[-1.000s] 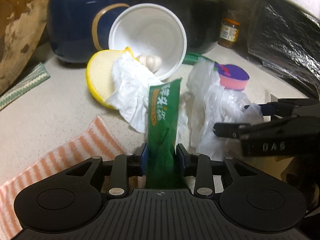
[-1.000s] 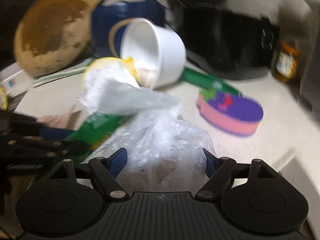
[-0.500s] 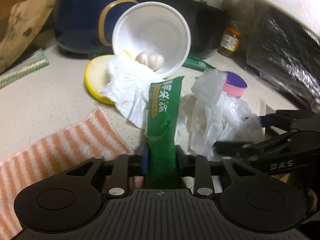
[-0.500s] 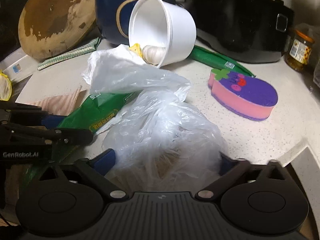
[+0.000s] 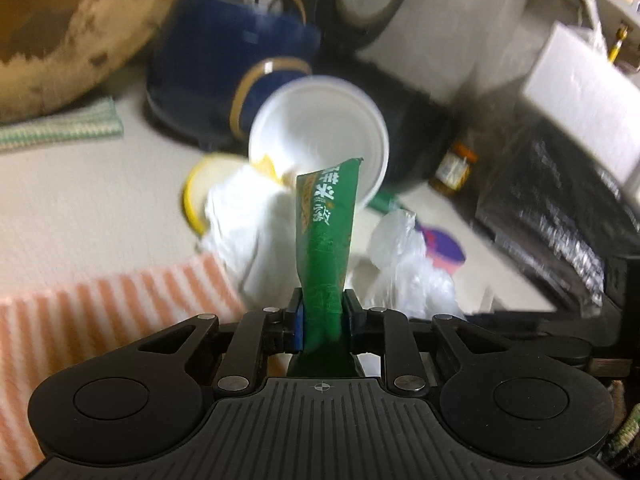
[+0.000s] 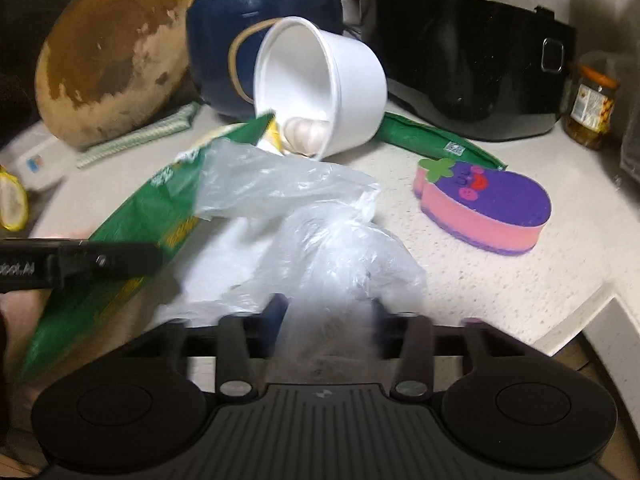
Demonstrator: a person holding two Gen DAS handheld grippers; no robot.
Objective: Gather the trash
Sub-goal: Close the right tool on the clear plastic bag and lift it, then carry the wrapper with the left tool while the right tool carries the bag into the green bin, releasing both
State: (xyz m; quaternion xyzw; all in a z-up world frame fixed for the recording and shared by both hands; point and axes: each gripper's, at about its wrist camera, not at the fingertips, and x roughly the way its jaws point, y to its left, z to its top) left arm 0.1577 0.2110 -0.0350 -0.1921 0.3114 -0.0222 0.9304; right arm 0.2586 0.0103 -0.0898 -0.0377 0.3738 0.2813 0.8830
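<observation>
Currently, your left gripper is pinching the green wrapper, its jaws having just been closing, and holding it off the counter. Your right gripper, jaws also just closing, is squeezing the clear plastic bag near the tipped white cup.

A pale speckled countertop fills the middle of the right wrist view and carries everything. On it lie a tipped white tub at upper centre, a purple and pink sponge at right, a clear plastic bag at centre and a green wrapper behind the sponge. A jar stands far right, a dark blue pot behind the tub, and a striped cloth lies lower left in the left wrist view.
</observation>
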